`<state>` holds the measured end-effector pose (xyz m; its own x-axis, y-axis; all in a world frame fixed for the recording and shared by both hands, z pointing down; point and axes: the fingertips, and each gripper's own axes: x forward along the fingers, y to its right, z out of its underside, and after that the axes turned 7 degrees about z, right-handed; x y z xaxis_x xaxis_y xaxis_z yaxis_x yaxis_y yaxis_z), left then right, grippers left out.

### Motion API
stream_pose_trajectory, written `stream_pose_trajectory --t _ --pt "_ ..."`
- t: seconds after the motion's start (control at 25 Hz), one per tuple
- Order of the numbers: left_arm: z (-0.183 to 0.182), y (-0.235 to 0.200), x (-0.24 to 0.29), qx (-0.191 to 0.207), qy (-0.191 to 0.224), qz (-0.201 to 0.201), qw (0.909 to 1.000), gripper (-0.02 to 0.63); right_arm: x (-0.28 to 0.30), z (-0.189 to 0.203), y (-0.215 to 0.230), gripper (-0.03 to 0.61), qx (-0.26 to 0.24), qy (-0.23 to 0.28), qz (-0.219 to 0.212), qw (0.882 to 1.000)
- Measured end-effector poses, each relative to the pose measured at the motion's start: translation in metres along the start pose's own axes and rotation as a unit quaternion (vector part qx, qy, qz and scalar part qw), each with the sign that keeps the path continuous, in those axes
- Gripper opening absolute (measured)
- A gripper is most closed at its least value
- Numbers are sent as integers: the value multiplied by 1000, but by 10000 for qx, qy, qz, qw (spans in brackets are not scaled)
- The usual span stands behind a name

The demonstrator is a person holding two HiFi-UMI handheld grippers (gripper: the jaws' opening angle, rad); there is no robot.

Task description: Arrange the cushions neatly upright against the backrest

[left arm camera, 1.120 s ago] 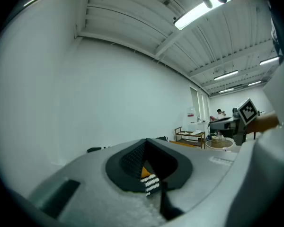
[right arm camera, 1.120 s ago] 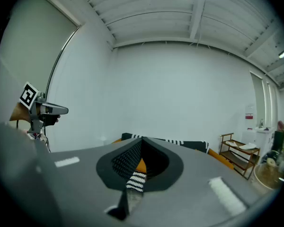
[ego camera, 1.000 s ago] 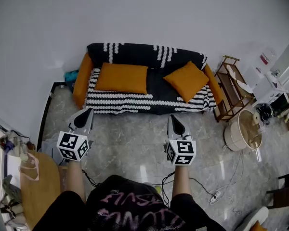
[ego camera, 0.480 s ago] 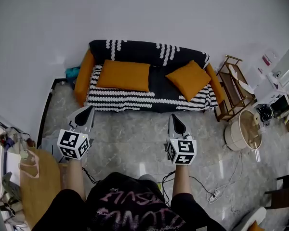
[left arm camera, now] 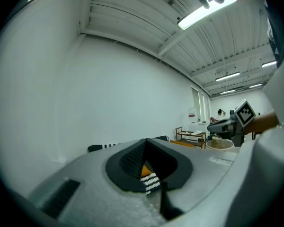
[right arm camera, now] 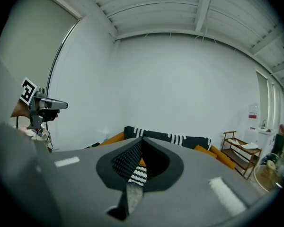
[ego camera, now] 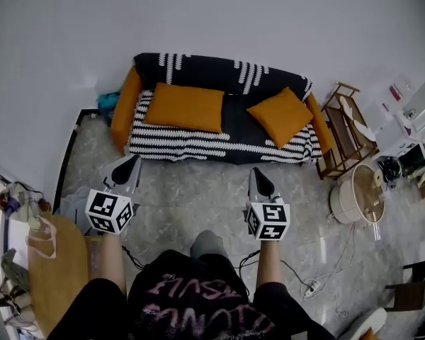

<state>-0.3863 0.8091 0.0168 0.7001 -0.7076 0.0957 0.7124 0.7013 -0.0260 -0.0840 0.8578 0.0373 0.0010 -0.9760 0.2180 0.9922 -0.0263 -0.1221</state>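
Observation:
A sofa (ego camera: pixel 219 147) with a black-and-white striped cover and orange arms stands against the white wall. Two orange cushions are on its seat: a rectangular one (ego camera: pixel 184 107) at the left, and a square one (ego camera: pixel 283 116) at the right turned cornerwise. Both reach the foot of the backrest (ego camera: pixel 212 70). My left gripper (ego camera: pixel 132 164) and right gripper (ego camera: pixel 255 176) hover over the marble floor in front of the sofa, apart from it, both shut and empty. In the left gripper view, the shut left gripper (left arm camera: pixel 146 144) frames a sliver of orange and stripes.
A wooden shelf rack (ego camera: pixel 343 129) stands right of the sofa, with a round wooden tub (ego camera: pixel 358 193) in front of it. A wooden table (ego camera: pixel 57 275) is at my left. Cables and a power strip (ego camera: pixel 315 287) lie on the floor at the right.
The sofa sits slightly farther right in the view, and my leg has come forward between the grippers. Both grippers stay shut and level.

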Motion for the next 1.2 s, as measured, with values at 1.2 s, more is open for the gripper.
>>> stream_pose_trajectory --t 1.2 --pt "10 -167 297 -29 -922 -428 9948 2 370 -4 88 -2 602 -537 -646 9946"
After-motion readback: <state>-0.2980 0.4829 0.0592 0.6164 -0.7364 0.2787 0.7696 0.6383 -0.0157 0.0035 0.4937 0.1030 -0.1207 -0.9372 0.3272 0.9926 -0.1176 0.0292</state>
